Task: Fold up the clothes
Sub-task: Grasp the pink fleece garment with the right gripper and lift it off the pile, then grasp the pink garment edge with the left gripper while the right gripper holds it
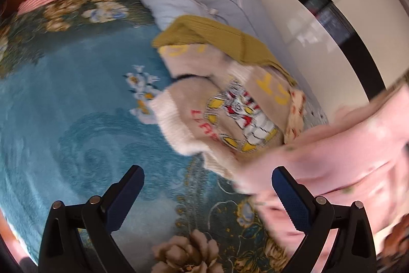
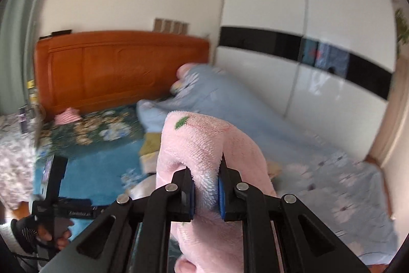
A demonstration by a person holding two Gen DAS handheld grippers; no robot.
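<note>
A fluffy pink garment (image 2: 204, 145) is pinched between the blue pads of my right gripper (image 2: 206, 193), which is shut on it and holds it up above the bed. In the left wrist view the same pink garment (image 1: 352, 160) hangs blurred at the right. My left gripper (image 1: 207, 186) stands open over the blue floral bedspread (image 1: 76, 119), with nothing between its fingers. A heap of clothes lies beyond it: a beige sweater with a cartoon print (image 1: 230, 114) and an olive knit (image 1: 217, 37) on top. In the right wrist view a hand holds the left gripper's handle (image 2: 55, 219) at the lower left.
A light blue quilt (image 2: 242, 114) lies bunched along the bed's right side beside a white wardrobe (image 2: 319, 42) with a black band. An orange wooden headboard (image 2: 115, 68) closes the far end. A pink striped item (image 2: 67, 115) lies by the headboard.
</note>
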